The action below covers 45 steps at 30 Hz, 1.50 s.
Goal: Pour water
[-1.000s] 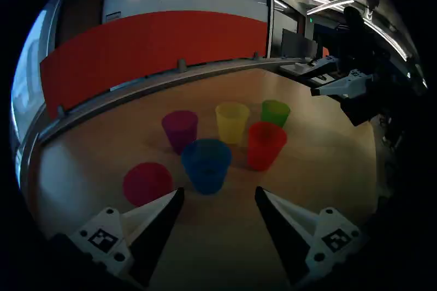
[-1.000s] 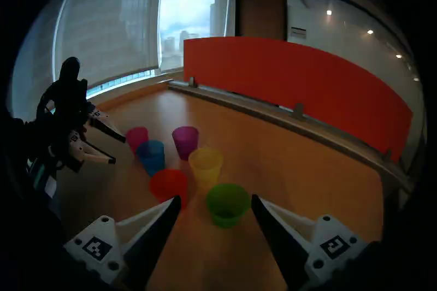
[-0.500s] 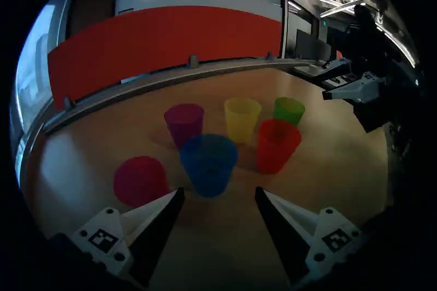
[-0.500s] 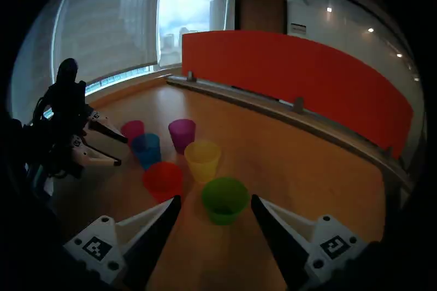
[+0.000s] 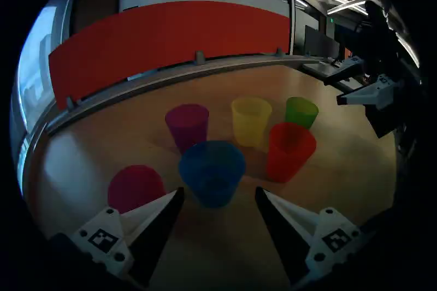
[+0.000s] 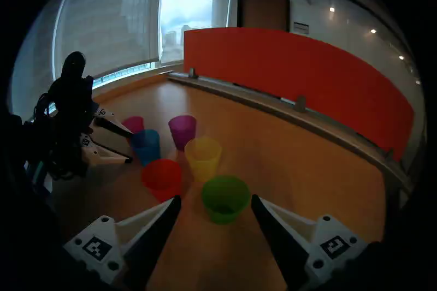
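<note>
The blue translucent plastic cup (image 5: 212, 173) stands upright, mouth open, on the wooden tabletop (image 5: 338, 182). It tapers toward its base. In the left gripper view it is just beyond the fingertips of your left gripper (image 5: 218, 189), whose jaws stand apart and hold nothing. Five cups of the same shape cluster around it:

- The magenta plastic cup (image 5: 135, 187) is beside it on the left.
- The purple plastic cup (image 5: 187, 126) and yellow plastic cup (image 5: 251, 120) are behind it.
- The red plastic cup (image 5: 290, 150) is to its right.
- The green plastic cup (image 5: 301, 112) is behind the red one.

In the right gripper view, the green cup sits just ahead of your right gripper (image 6: 215, 197), whose jaws are likewise spread and empty. Whether any cup holds water cannot be told.
</note>
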Each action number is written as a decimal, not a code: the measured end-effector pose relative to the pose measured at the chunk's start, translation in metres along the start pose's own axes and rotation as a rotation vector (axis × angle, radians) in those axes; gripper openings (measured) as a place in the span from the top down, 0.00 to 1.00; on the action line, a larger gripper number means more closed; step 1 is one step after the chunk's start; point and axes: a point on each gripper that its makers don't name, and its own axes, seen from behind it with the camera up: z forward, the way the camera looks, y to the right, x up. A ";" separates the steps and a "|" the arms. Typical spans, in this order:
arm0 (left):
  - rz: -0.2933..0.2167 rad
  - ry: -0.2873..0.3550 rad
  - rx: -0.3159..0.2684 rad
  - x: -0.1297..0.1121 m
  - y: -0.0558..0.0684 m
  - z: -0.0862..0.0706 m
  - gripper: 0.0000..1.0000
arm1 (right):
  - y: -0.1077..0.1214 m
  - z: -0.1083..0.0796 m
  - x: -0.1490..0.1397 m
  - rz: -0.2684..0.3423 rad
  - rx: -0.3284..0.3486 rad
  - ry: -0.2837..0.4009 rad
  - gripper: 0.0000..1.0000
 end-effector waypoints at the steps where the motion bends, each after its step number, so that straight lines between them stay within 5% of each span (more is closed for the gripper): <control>1: -0.002 -0.002 0.001 0.001 -0.001 0.002 0.04 | 0.000 0.000 -0.001 0.000 0.000 -0.001 0.00; 21: -0.044 -0.006 -0.016 0.011 -0.011 0.036 0.04 | 0.008 0.003 -0.007 0.015 -0.004 -0.012 0.00; 45: -0.048 -0.006 -0.066 0.014 -0.010 0.029 0.14 | 0.011 0.008 -0.014 0.016 -0.008 -0.036 0.00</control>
